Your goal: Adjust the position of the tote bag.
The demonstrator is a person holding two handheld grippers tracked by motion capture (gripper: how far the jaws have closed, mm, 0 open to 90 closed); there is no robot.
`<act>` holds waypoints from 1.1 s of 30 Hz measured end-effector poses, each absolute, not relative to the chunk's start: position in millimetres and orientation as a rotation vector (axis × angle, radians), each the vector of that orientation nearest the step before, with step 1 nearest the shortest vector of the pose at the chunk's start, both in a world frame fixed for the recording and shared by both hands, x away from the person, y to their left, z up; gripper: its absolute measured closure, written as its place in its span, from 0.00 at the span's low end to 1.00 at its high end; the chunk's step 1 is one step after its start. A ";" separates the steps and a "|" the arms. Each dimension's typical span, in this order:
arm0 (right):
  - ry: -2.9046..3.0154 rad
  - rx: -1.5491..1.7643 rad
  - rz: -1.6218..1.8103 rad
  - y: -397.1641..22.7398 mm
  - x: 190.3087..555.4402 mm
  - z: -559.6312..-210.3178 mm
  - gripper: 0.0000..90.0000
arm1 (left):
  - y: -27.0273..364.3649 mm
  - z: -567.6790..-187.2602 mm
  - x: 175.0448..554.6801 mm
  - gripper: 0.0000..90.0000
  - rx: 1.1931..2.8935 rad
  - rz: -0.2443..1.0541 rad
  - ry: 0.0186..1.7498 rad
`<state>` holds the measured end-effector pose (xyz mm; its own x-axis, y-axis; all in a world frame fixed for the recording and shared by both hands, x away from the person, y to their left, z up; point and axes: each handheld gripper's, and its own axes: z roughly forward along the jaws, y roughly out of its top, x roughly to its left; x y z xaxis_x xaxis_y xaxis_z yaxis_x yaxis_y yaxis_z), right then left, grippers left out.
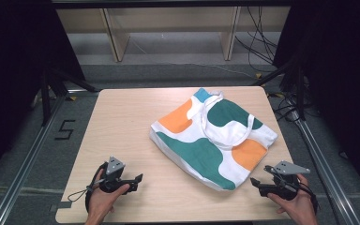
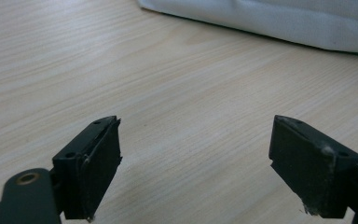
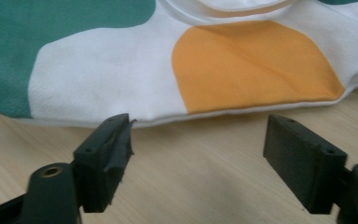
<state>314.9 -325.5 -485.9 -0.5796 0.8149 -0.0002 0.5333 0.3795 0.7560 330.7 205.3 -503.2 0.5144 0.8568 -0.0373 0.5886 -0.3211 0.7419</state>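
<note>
**Tote bag on the table, both grippers parked and open**

Light wooden table [image 1: 122, 122] in a dark rig with shelving behind, and the tote bag [image 1: 213, 138] lies flat right of centre in the high view, handles [image 1: 225, 122] draped on top. Left gripper [image 1: 133, 180] sits lower left, well apart from the bag; right gripper [image 1: 258, 183] sits lower right, just beside the bag's near corner. Both have jaws spread wide with nothing between them, so I'd say this is the approach before a first grab. Next move probably wants the right one to slide onto the hem. The right gripper view gives you that hem edge [image 3: 242, 111] by the orange patch up close, while the left gripper view has bare wood and a strip of white fabric [image 2: 270, 21] at the top
</note>
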 end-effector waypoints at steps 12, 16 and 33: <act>2.308 1.093 1.130 -311.8 305.6 -473.2 0.37 | 202.2 -505.8 330.7 0.18 2.014 0.489 1.215; 2.336 1.041 1.152 -304.8 304.5 -471.7 0.42 | 203.5 -504.0 330.5 0.19 2.047 0.495 1.194; 2.497 0.802 1.156 -243.9 296.6 -471.7 0.40 | 200.4 -502.4 328.7 0.23 2.070 0.508 1.189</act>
<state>296.6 -243.9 -471.7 -0.8087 0.5880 -0.0155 0.3686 0.5271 0.7657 328.7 200.4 -502.4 0.5050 0.8631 -0.0028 0.5945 -0.3455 0.7261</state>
